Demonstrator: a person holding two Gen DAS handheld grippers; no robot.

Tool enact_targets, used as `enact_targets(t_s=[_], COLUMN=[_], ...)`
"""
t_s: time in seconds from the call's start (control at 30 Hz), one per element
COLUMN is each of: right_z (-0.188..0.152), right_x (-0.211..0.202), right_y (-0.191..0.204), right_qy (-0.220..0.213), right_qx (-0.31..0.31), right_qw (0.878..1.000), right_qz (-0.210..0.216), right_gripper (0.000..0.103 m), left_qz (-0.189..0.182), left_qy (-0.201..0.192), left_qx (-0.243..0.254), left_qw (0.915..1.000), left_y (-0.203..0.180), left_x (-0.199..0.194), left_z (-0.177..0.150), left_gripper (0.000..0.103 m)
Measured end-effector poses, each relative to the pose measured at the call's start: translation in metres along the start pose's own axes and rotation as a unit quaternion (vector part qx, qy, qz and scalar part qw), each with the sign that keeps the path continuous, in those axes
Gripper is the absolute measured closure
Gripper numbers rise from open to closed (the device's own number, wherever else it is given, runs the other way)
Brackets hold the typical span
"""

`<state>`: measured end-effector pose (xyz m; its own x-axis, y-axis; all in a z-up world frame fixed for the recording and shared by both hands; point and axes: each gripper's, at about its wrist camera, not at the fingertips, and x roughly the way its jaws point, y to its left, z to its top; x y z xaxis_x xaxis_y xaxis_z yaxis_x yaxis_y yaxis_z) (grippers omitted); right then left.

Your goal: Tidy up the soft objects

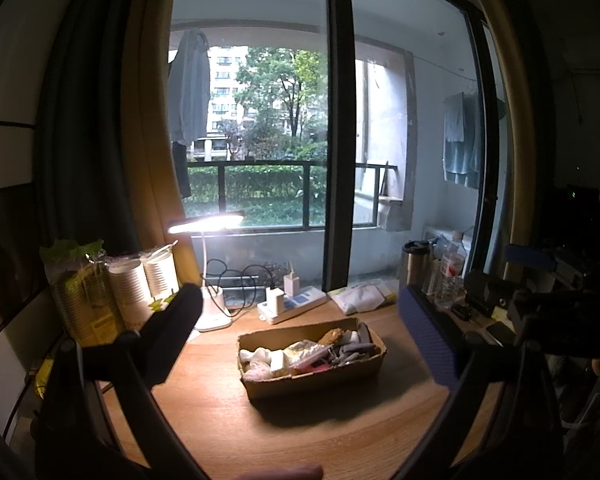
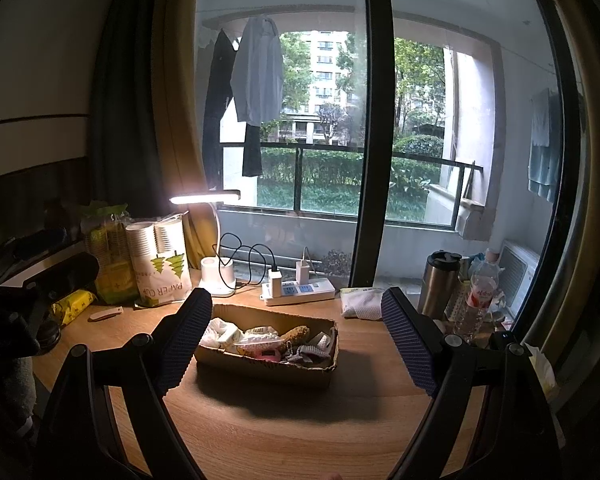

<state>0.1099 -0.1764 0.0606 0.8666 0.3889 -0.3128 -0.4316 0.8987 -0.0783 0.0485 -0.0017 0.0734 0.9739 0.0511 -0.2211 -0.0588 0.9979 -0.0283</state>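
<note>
A shallow cardboard box (image 1: 316,385) sits on the wooden desk (image 1: 228,420), filled with several small soft objects (image 1: 300,354): white, pink, grey and a tan plush. It also shows in the right wrist view (image 2: 260,367) with the soft objects (image 2: 264,340) inside. My left gripper (image 1: 300,332) is open and empty, held above the desk in front of the box. My right gripper (image 2: 296,332) is open and empty, its fingers either side of the box in view, above it.
A lit desk lamp (image 2: 206,200), a power strip with chargers (image 2: 300,290), paper cup packs (image 2: 160,264), a folded white cloth (image 2: 362,300), a steel tumbler (image 2: 438,284) and a water bottle (image 2: 478,296) line the desk's back. The window stands behind.
</note>
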Motion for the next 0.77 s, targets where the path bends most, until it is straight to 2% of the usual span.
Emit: enact_targets(t_s=[0.77], right_z=[-0.0088], right_x=[0.0058], right_y=[-0.0005], right_qy=[0.009], right_qx=[0.004], right_qw=[1.0], right_qz=[0.0], right_gripper=[0.014], left_qz=[0.003], left_qy=[0.0], left_qx=[-0.003], left_qw=[1.0], left_y=[0.0007], left_x=[0.0011], left_z=[-0.0007], left_gripper=[0.004])
